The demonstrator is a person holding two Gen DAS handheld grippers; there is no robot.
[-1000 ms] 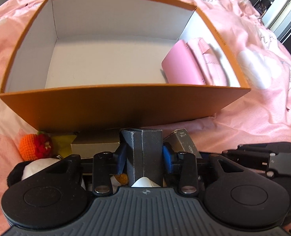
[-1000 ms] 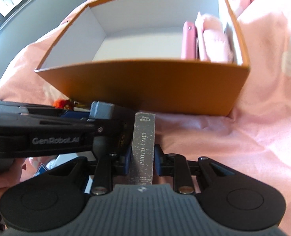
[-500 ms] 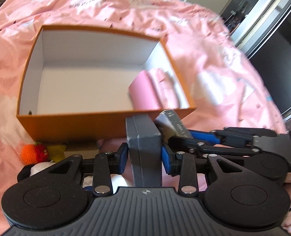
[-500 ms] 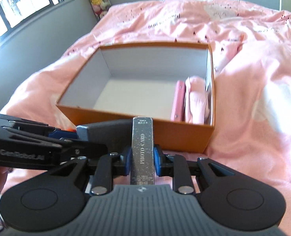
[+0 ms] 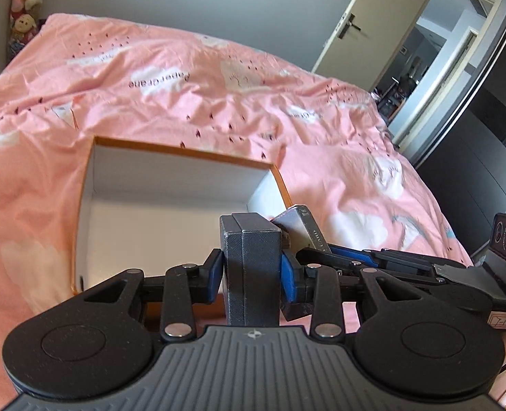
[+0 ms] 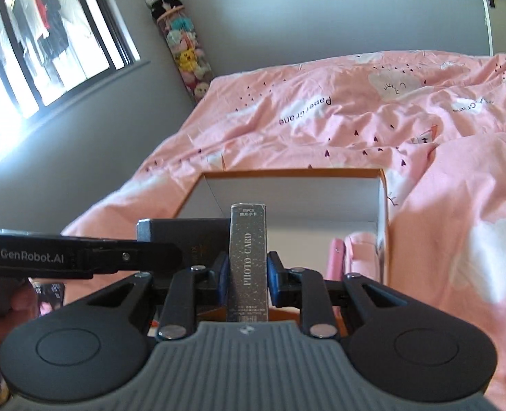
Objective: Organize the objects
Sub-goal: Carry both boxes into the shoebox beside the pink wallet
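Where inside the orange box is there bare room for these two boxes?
The orange box has bare white floor from its left wall across the middle. Its right side is crowded: a pink case and pink pouch stand against the right wall.

Strong daylight enters from the window [image 6: 47, 41] at upper left and makes glare there. The pink bedcover [image 5: 184, 102] is bright, slightly blurred. Straight lines bend near the frame edges.

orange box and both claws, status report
Left claw shut on dark grey box. Right claw shut on photo card pack. Orange box ahead, open; nothing blocks it.
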